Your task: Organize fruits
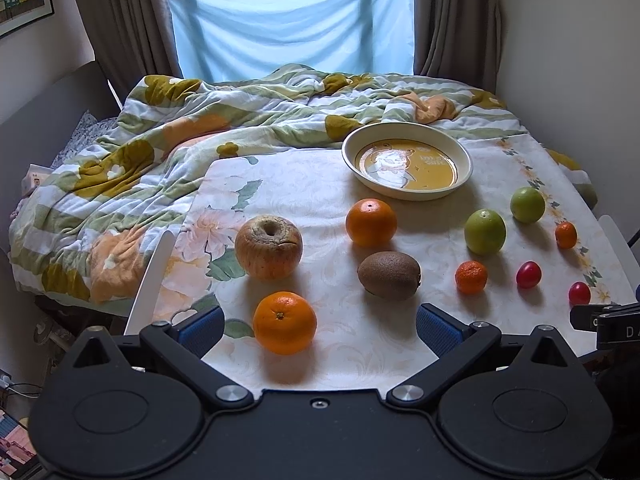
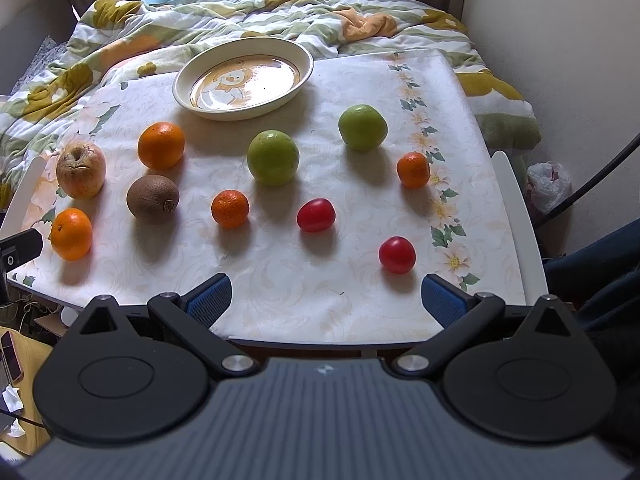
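Loose fruit lies on a floral-cloth table [image 1: 328,184] in front of an empty cream plate [image 1: 407,160] [image 2: 243,78]. A wrinkled apple [image 1: 268,253], two oranges [image 1: 285,322] [image 1: 371,222] and a kiwi [image 1: 389,275] are on the left. Two green fruits [image 2: 273,157] [image 2: 363,127], two small mandarins [image 2: 230,208] [image 2: 413,169] and two red tomatoes [image 2: 316,215] [image 2: 397,254] are on the right. My left gripper [image 1: 319,330] hangs open at the near edge, the near orange between its fingers' line. My right gripper [image 2: 326,300] is open, holding nothing, just short of the near tomato.
A rumpled flowered quilt [image 1: 160,148] covers the bed behind the table. White chair rails [image 2: 516,216] flank the table's sides. A wall [image 2: 560,60] stands close on the right. A phone [image 2: 11,354] lies on a wooden surface at lower left.
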